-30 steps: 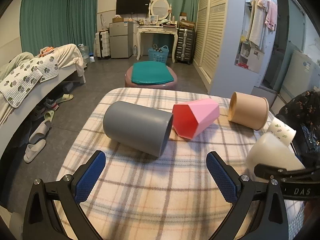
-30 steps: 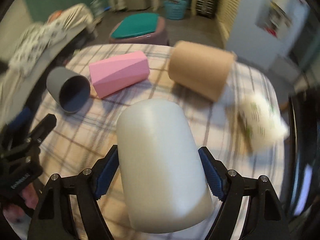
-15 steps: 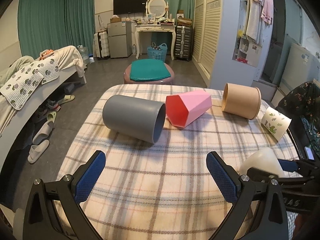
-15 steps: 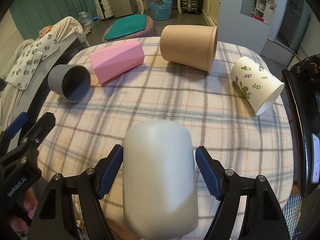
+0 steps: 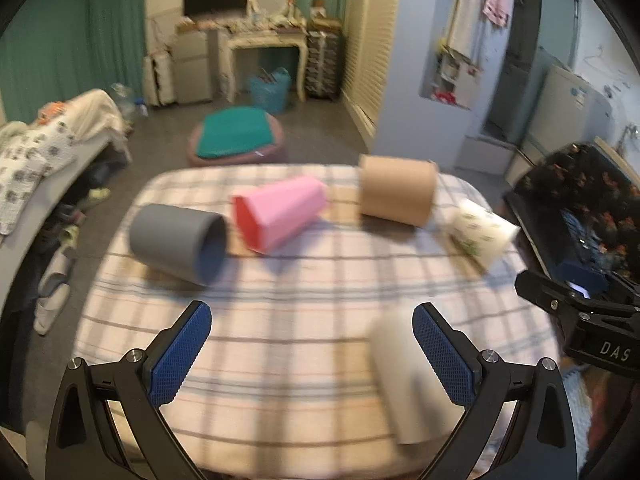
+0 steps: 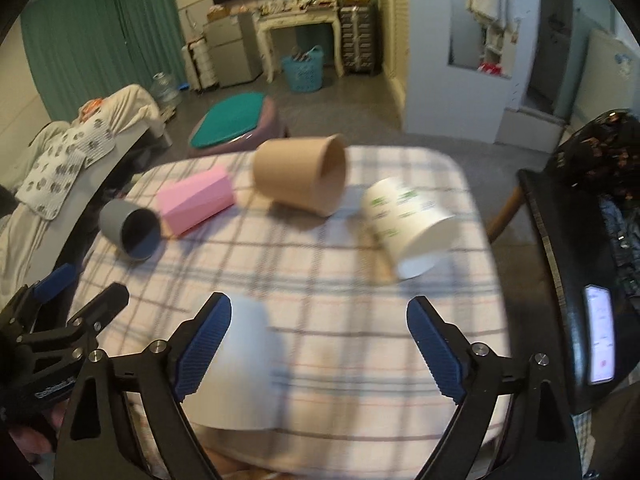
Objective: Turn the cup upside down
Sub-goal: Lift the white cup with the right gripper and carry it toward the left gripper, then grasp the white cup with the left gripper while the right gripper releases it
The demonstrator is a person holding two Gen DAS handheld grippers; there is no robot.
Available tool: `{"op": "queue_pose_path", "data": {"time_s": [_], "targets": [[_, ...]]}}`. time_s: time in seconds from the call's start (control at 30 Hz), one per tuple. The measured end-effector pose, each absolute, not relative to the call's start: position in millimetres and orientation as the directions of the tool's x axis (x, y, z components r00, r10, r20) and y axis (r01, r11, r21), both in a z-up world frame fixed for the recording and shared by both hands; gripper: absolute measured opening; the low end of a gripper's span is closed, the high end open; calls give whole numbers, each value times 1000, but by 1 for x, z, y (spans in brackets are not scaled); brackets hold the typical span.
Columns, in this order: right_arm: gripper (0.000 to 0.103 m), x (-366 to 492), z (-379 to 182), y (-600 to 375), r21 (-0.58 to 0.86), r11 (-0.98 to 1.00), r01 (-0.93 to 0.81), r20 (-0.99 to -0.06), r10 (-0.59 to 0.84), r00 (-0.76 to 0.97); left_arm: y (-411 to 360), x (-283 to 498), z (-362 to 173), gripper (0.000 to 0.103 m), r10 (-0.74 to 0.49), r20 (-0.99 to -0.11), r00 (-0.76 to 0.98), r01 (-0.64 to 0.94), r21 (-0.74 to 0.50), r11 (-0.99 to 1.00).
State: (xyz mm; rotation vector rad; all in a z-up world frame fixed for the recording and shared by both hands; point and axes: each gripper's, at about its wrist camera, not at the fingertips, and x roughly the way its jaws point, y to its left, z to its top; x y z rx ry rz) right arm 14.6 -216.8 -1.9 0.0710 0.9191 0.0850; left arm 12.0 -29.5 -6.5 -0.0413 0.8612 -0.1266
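Right gripper (image 6: 316, 344) is spread wide, gripping nothing; the white cup (image 6: 240, 364) sits just inside its left blue pad, overlapping it in view (contact can't be confirmed, frame is blurred). Cup stands on the plaid surface (image 6: 340, 320) near the front edge, wider end down; whether that end is the mouth can't be read from the blur. Left gripper (image 5: 312, 354) is also wide apart and empty, low over the front of the surface. From the left wrist view the same white cup (image 5: 404, 380) appears partly behind that gripper's right pad, leaning in the fisheye.

Mid-surface: a white cup with green leaf print (image 6: 408, 228) lies on its side, mouth toward the camera, right of centre. Further back, also on their sides: grey cup (image 6: 130, 232) at the left, pink faceted cup (image 6: 196, 202) just beside it, tan cup (image 6: 300, 174) behind the leaf-print one. All are apart from both grippers.

Beyond the surface: a stool with a teal cushion (image 6: 228, 122) on the floor, then a blue basket (image 6: 302, 70) by the dressing table.
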Motion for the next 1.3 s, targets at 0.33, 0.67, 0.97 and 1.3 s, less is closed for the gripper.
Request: {"op": "queue_pose_path", "data": {"time_s": [0.33, 0.67, 0.97, 1.3], "targets": [[90, 6, -13, -269, 89, 994, -58, -775, 106, 623, -82, 31, -31, 103, -127, -849, 513, 74, -103, 992], [90, 13, -39, -295, 164, 986, -38, -783, 154, 603, -99, 54, -54, 102, -108, -908, 404, 70, -87, 994], [90, 20, -45, -298, 181, 983, -34, -785, 166, 597, -104, 56, -66, 98, -143, -920, 365, 89, -119, 989], [90, 18, -44, -293, 176, 984, -37, -782, 163, 602, -96, 58, -58, 75, -181, -912, 367, 100, -155, 983]]}}
